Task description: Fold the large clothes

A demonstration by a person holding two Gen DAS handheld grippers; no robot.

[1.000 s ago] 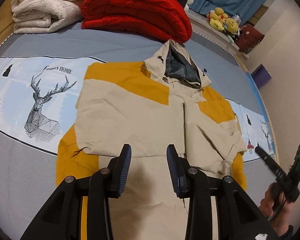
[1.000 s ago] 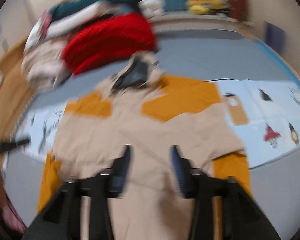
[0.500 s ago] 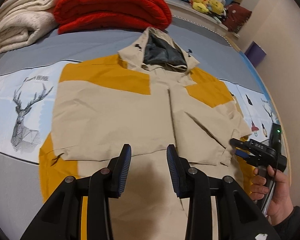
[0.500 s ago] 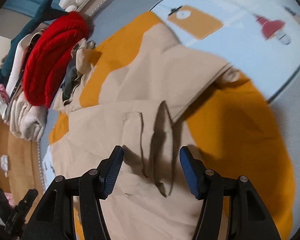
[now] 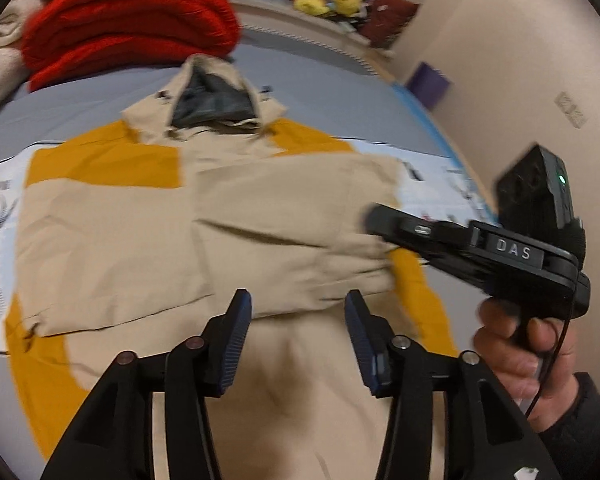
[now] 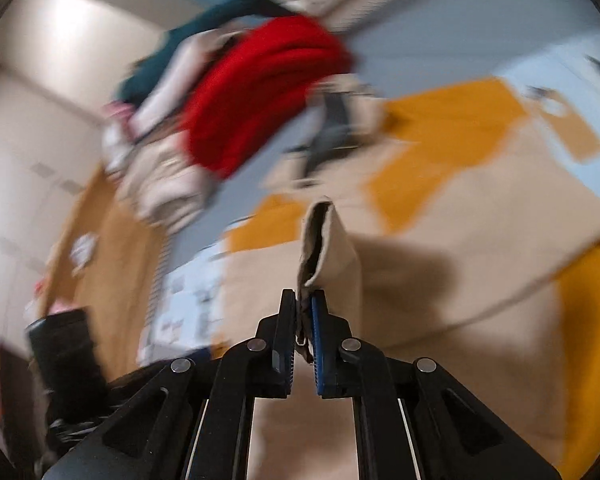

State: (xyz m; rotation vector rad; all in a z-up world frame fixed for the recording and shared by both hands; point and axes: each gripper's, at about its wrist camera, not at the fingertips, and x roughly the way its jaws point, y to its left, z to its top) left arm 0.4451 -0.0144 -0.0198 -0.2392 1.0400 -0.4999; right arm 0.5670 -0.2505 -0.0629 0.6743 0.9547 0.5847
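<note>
The hooded jacket [image 5: 204, 240] is spread on the bed [image 5: 340, 92]. Its beige cuff [image 6: 320, 248] is pinched in the just-closed right gripper [image 6: 303, 320]. The left gripper [image 5: 296, 336] has been widening, empty. Background blurred.

Your left gripper [image 5: 296, 332] points steeply down, jaws just widened, nothing between the pads. Your right gripper [image 6: 303, 326] has just clamped nearly closed, pinching a fabric fold (pads pressed tight). Your right hand [image 5: 528, 344] wraps its handle, dark sleeve at the wrist.
</note>
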